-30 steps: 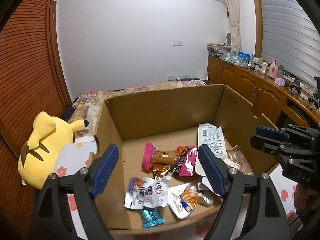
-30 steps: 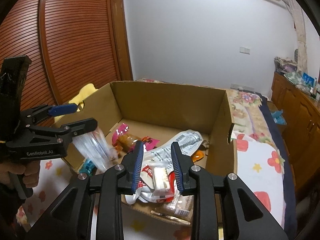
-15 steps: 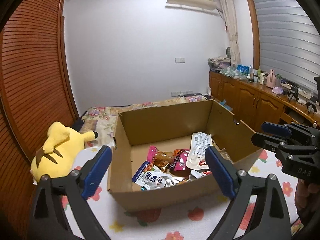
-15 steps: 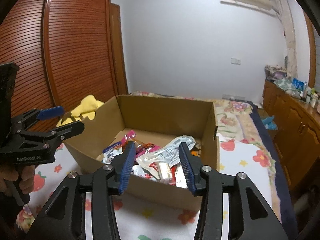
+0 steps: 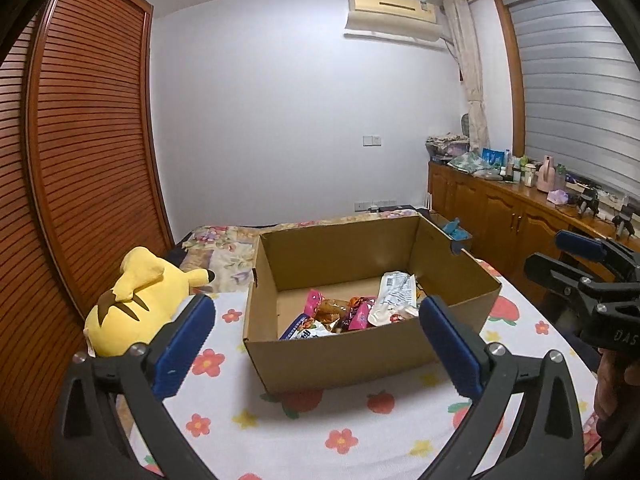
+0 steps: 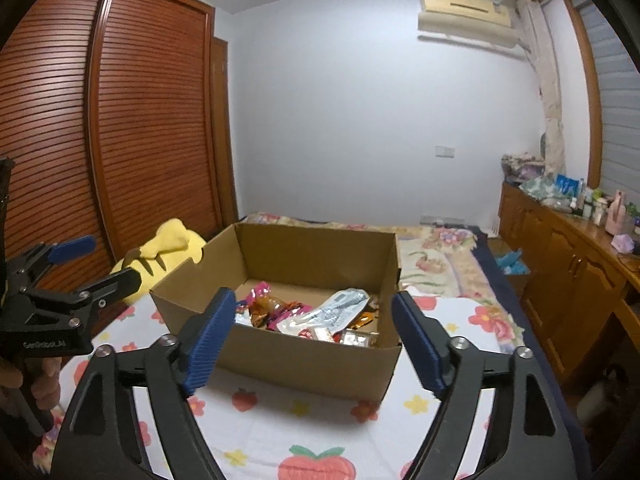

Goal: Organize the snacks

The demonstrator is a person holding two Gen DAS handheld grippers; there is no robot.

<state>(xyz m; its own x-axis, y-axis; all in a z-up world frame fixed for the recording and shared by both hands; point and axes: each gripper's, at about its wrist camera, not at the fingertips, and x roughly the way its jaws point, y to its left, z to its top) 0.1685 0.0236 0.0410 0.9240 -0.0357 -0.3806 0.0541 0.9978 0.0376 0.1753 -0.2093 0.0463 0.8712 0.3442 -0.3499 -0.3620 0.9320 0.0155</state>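
The open-topped brown cardboard box (image 5: 360, 354) sits on a white bedsheet printed with flowers and strawberries (image 5: 320, 432). The assorted foil and plastic snack packets (image 5: 352, 312) lie in a loose pile on the box floor, toward its near wall. Among them, a long white packet with printed text (image 6: 340, 306) rests on top, and a pink wrapper (image 5: 314, 300) leans beside a brown snack. The left gripper (image 5: 316, 344) is held above the sheet in front of the box with its blue-padded fingers (image 5: 184, 344) wide apart and nothing between them. The right gripper (image 6: 316, 340) is likewise held short of the box, fingers spread wide and empty. A yellow plush toy with brown stripes (image 5: 132, 308) lies on the sheet just beside the box's left wall. A louvred wooden wardrobe (image 6: 80, 140) stands behind the toy.
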